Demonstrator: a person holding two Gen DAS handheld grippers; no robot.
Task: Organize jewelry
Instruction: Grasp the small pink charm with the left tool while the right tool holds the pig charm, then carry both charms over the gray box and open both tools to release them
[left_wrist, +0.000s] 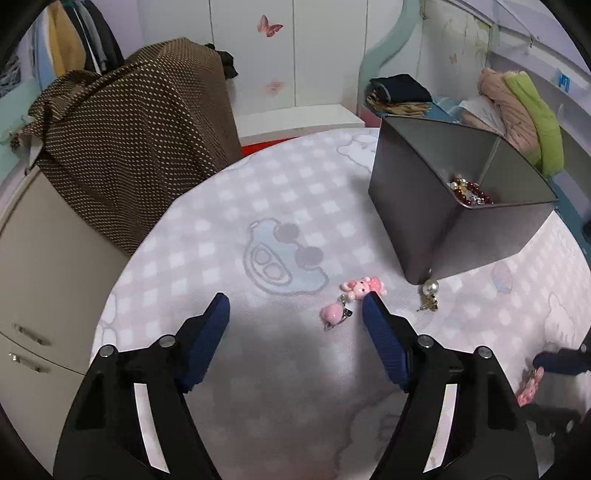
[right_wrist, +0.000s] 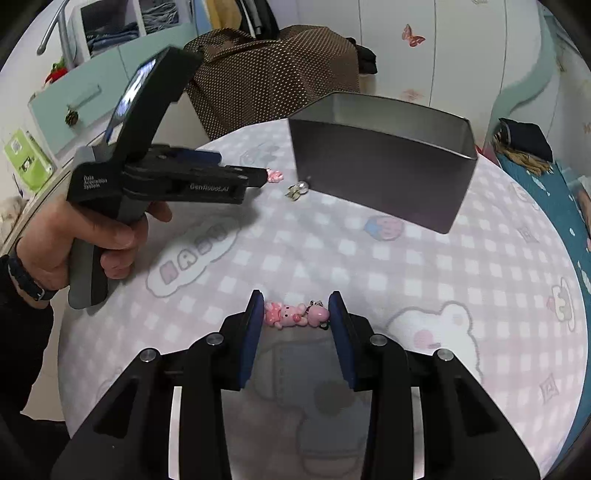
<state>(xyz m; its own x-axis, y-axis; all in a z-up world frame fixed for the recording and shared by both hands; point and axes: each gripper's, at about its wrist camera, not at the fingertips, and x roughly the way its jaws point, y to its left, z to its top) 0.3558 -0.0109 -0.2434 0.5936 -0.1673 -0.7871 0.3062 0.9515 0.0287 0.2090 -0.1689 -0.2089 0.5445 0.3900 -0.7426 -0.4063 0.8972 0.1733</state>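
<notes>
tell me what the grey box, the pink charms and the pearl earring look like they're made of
Grey box: probably sheet metal, matte outside with a dull sheen inside and thin, sharp rims.
Pink charms, plus the pair between the right gripper fingers: likely glossy moulded plastic or resin, with highlights on rounded shapes and small metal clips.
Pearl earring: shiny white bead, likely faux pearl, on gold-toned metal.

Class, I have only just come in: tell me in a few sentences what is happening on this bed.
A person is sorting jewelry on a checked blanket with two handheld grippers. The right gripper has its fingers either side of a pink bear earring. The left gripper is open beside a second pink earring. A pearl earring lies by the grey box, which already holds a red beaded bracelet.
</notes>
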